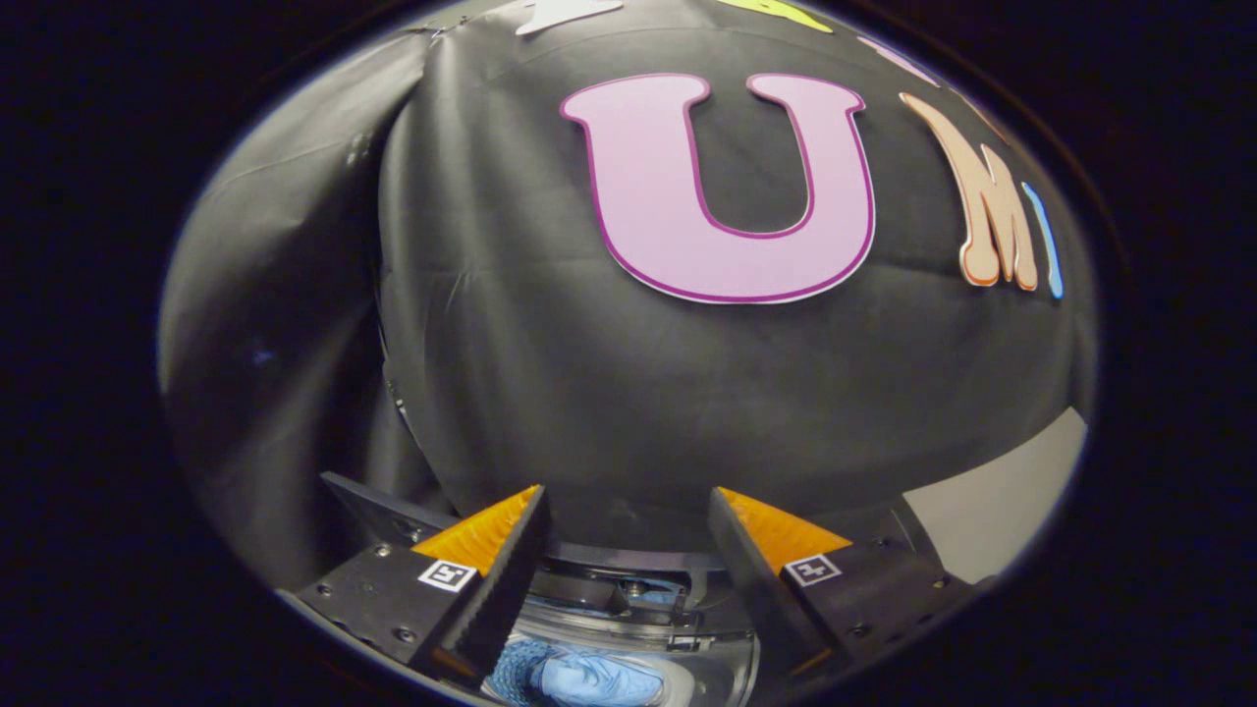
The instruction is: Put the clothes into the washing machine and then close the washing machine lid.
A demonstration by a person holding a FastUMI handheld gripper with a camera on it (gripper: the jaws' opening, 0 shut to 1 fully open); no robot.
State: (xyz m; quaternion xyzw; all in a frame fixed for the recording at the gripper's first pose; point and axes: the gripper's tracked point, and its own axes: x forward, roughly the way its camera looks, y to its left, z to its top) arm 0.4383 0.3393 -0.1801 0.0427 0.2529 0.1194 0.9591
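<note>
The gripper (628, 511) points at the black cloth wall (589, 373) of the booth; its two fingers (496, 565) are spread wide apart and hold nothing; each finger carries a small square marker tag. Below and between the fingers lies the round opening of the washing machine (638, 599), its dark rim curving across; the lid looks open, though little of it can be made out. Inside the drum, close under the fingers, sits a bunched piece of light blue clothing (579, 678), partly cut off from sight. To the right, beyond the right-hand finger, a pale grey surface (992, 501) shows.
</note>
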